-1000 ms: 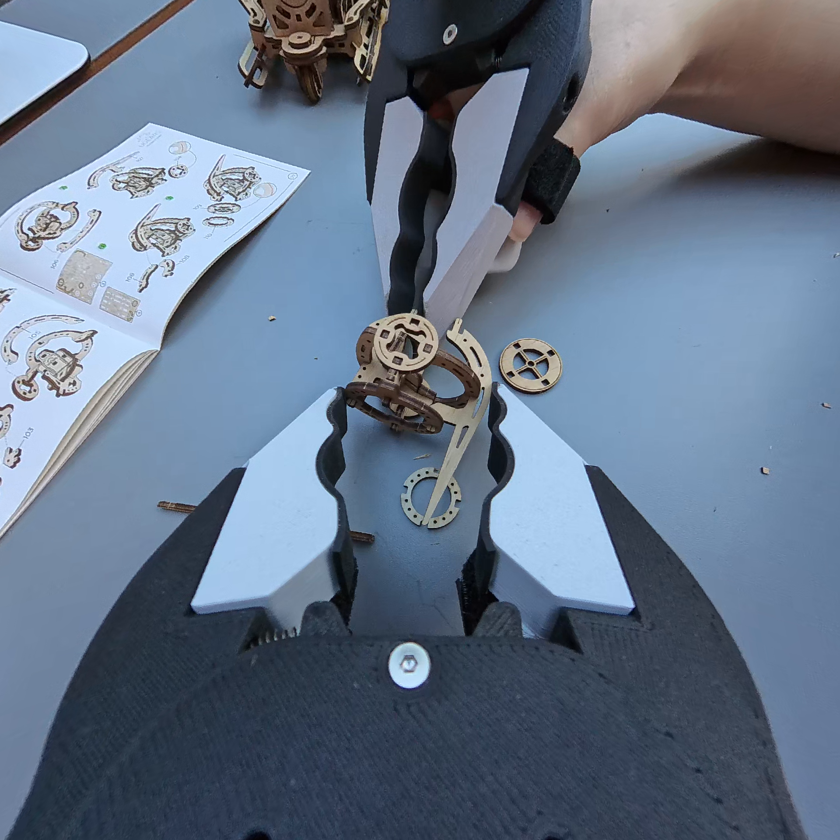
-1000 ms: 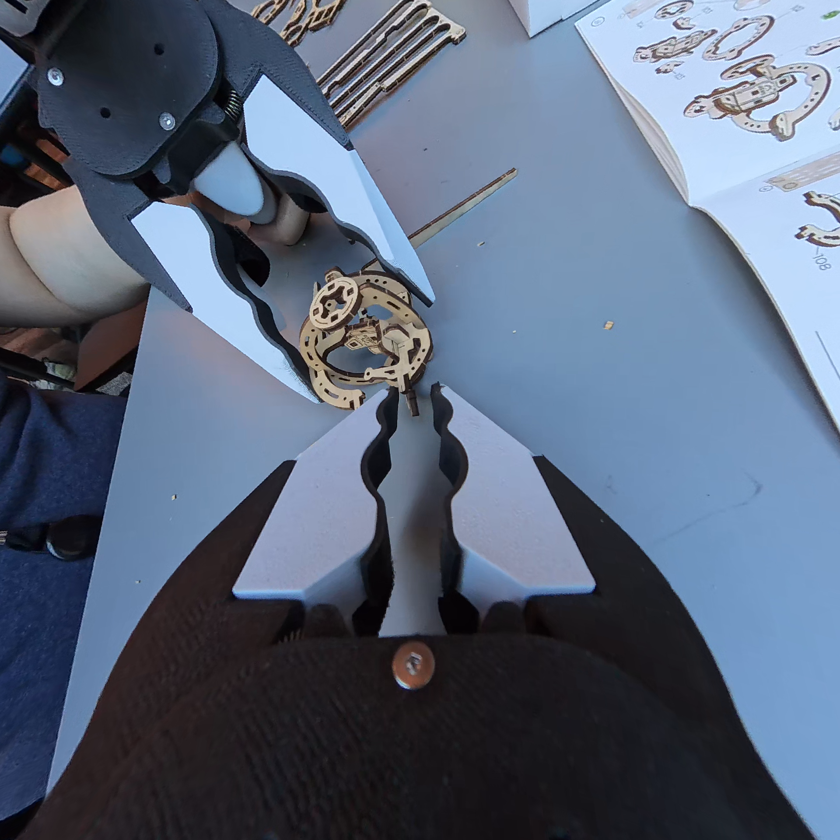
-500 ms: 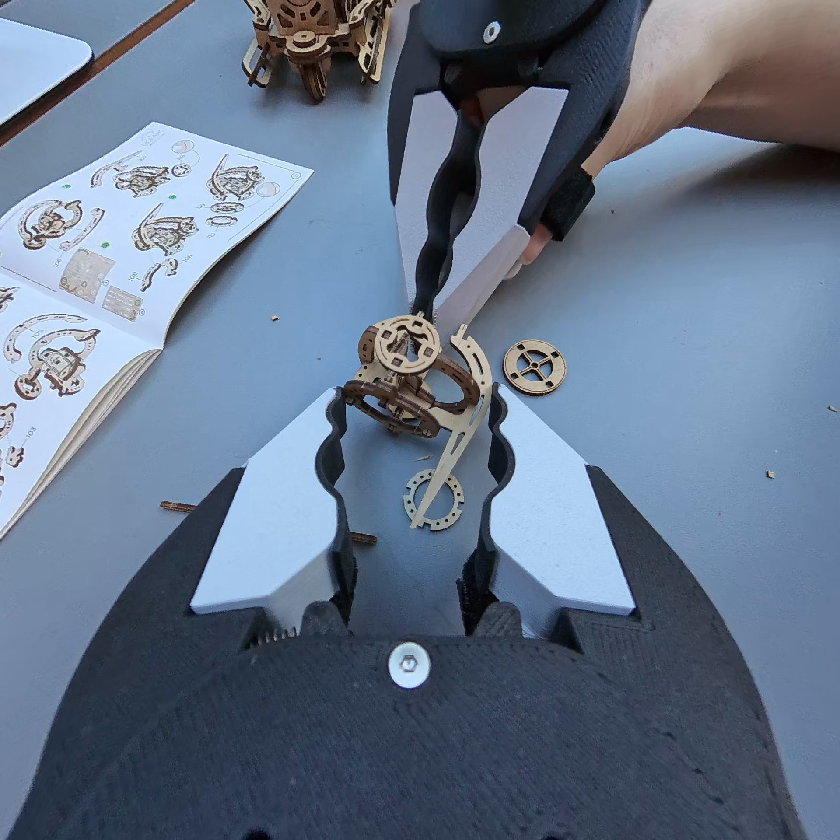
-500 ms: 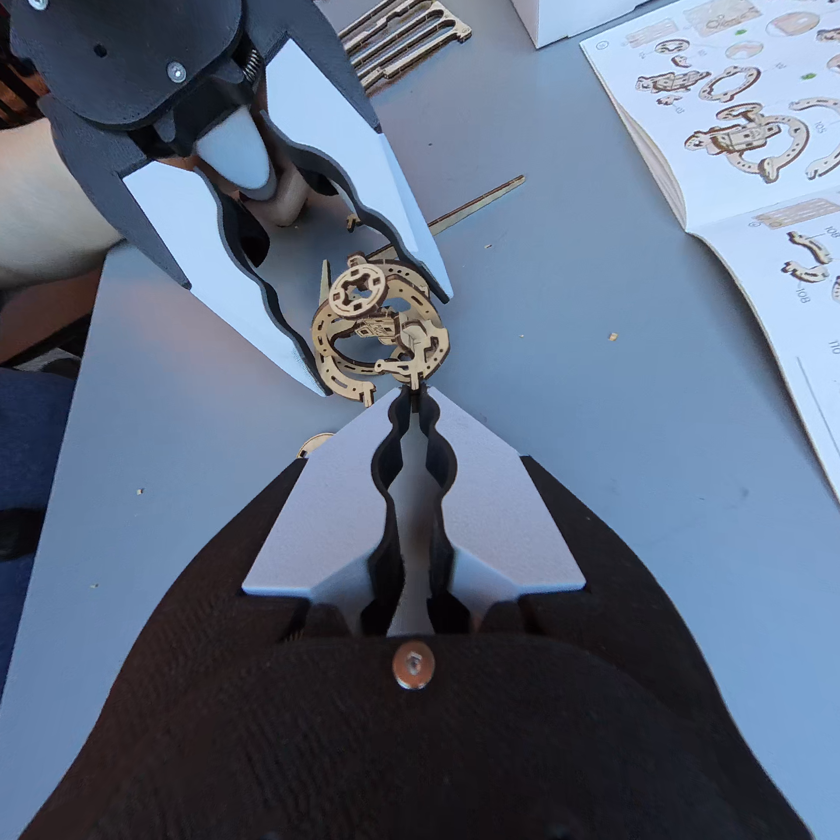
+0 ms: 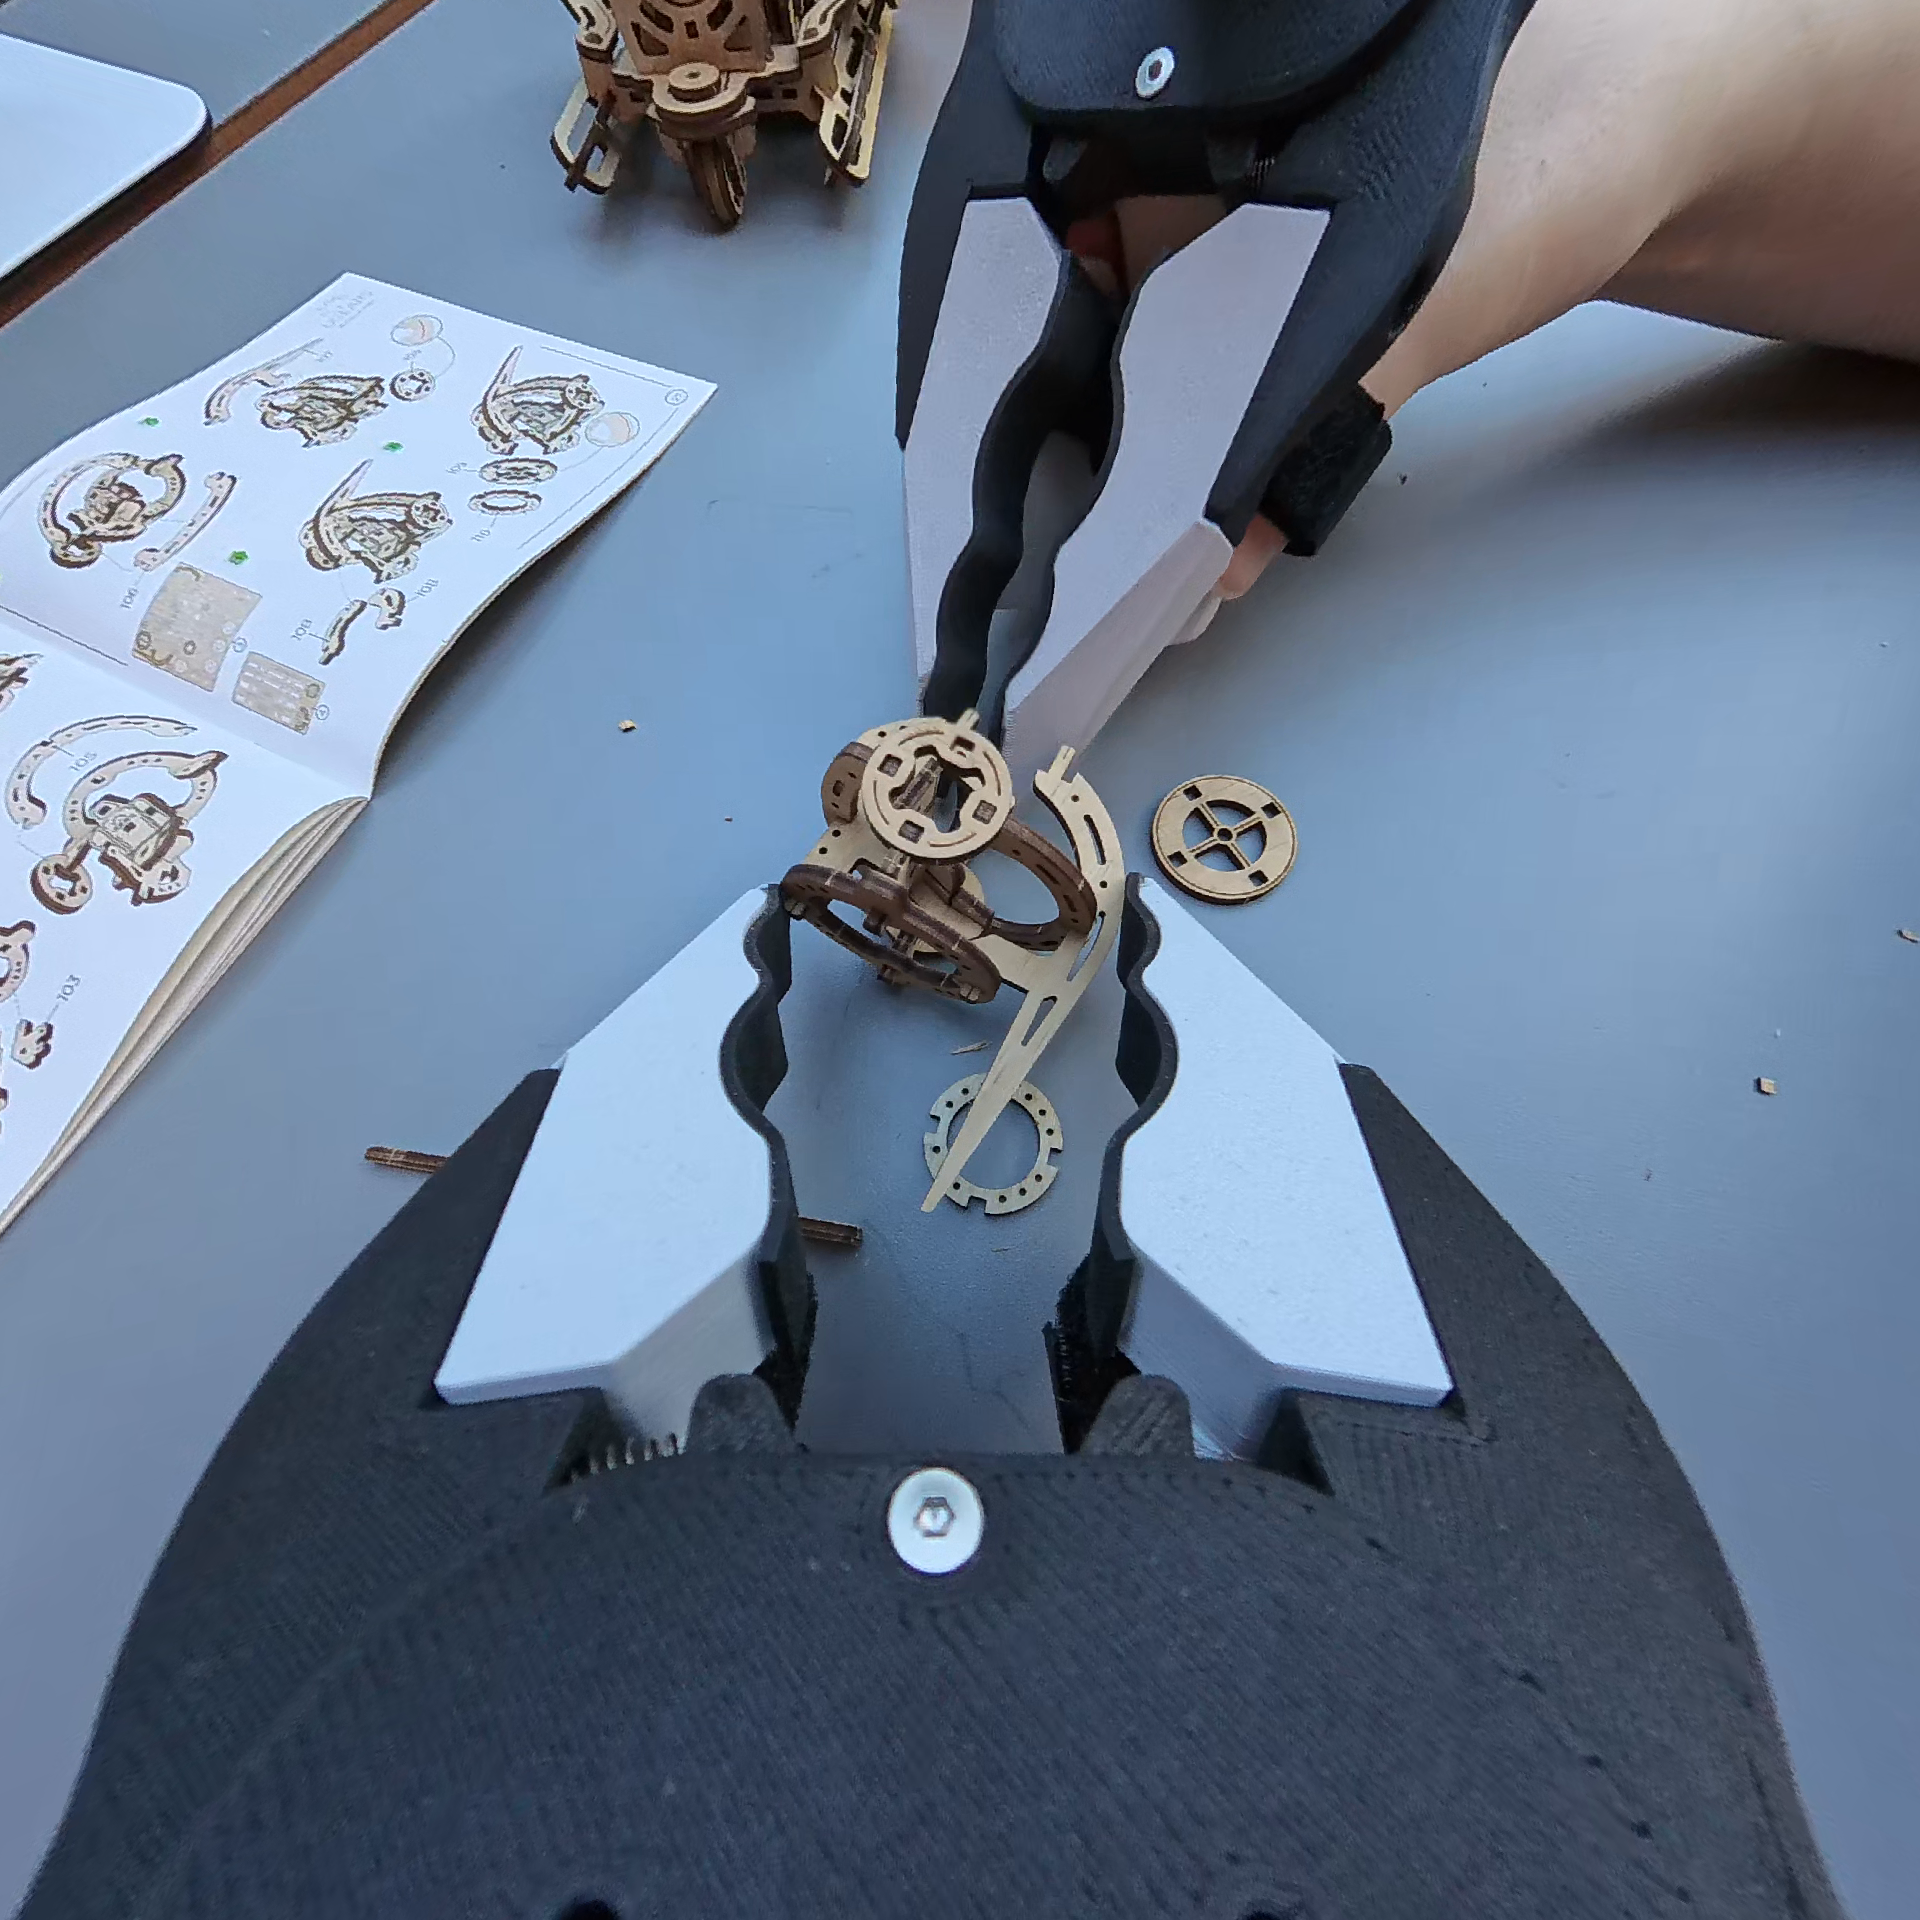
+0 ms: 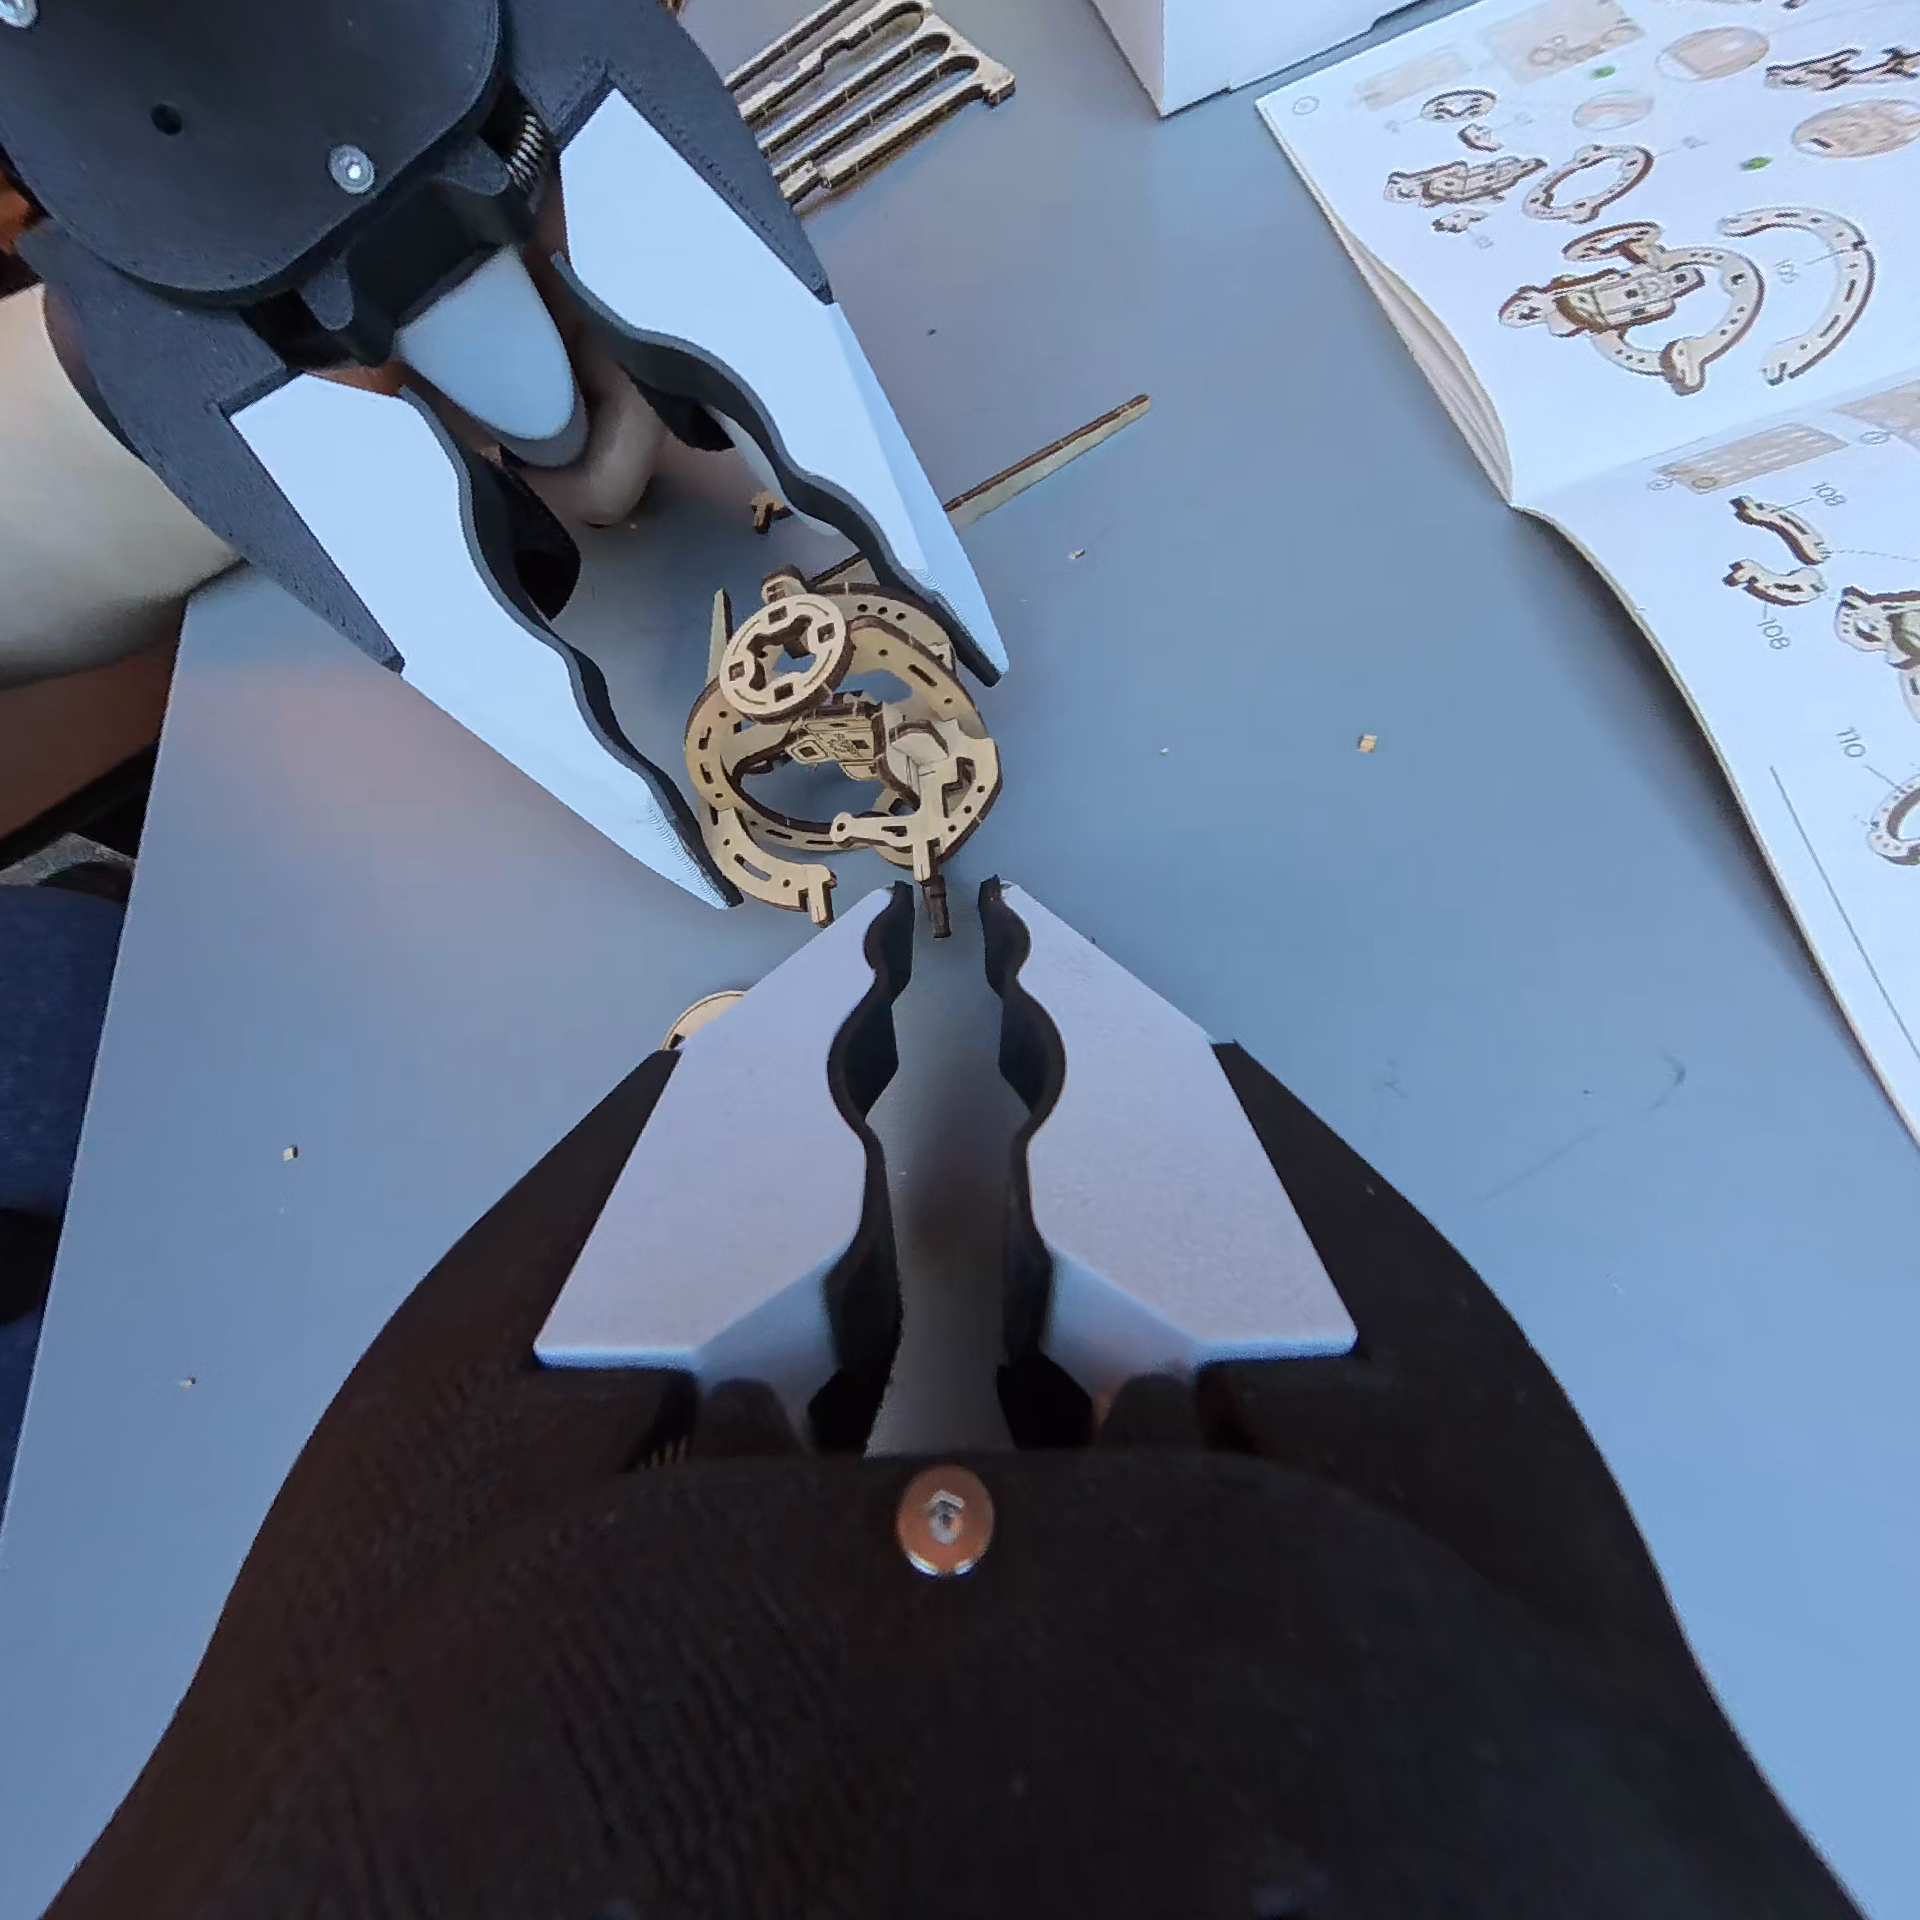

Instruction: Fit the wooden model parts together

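Left wrist view, left to right: instruction booklet at left edge, finished wooden model at top, partial wooden sub-assembly at centre on the grey table. A curved pointed strip leans on it, its tip over a toothed ring; a spoked wheel disc lies to the right. Left gripper has fingers wide apart, flanking the sub-assembly; contact unclear, so not clamped. Right gripper has fingers slightly apart around a small peg sticking out of the sub-assembly, not closed on it. Handling guess: thin laser-cut plywood, very light, stiff but brittle at tabs, tips easily; best hold is across the thick horseshoe rims, not the peg or thin strip. Versus half a second ago: the right fingers, then nearly shut at the peg, have opened a little; the left gripper is unchanged, and the sub-assembly sits in the same spot.
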`<action>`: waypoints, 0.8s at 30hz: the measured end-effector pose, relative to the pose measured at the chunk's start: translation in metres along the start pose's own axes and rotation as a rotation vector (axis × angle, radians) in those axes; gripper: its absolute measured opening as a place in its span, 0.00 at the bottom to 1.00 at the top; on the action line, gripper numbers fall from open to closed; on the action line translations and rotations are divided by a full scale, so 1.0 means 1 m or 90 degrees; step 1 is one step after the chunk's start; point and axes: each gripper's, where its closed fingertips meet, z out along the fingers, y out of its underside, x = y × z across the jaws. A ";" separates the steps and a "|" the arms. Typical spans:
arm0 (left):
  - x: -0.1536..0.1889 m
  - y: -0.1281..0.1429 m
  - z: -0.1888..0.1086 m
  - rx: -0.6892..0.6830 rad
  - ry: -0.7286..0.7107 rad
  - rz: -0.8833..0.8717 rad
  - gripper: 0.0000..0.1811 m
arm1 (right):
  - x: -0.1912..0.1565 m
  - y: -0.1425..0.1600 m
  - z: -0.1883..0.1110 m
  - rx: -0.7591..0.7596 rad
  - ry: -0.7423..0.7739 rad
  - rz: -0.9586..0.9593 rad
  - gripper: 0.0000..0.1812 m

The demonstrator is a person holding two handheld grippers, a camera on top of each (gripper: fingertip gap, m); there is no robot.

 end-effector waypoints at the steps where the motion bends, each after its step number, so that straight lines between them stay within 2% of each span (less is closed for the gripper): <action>1: 0.000 0.000 0.000 0.000 0.000 0.000 0.35 | 0.000 -0.001 -0.001 0.005 -0.001 0.004 0.06; 3: 0.000 0.000 0.000 0.000 -0.001 0.002 0.35 | -0.002 0.000 -0.001 0.005 -0.013 0.009 0.01; 20: -0.001 -0.001 0.001 0.000 -0.013 0.012 0.35 | -0.002 -0.001 -0.001 0.003 0.040 -0.061 0.01; 24: -0.002 -0.001 0.001 0.000 -0.010 0.007 0.35 | 0.000 0.004 0.000 -0.010 0.042 -0.028 0.10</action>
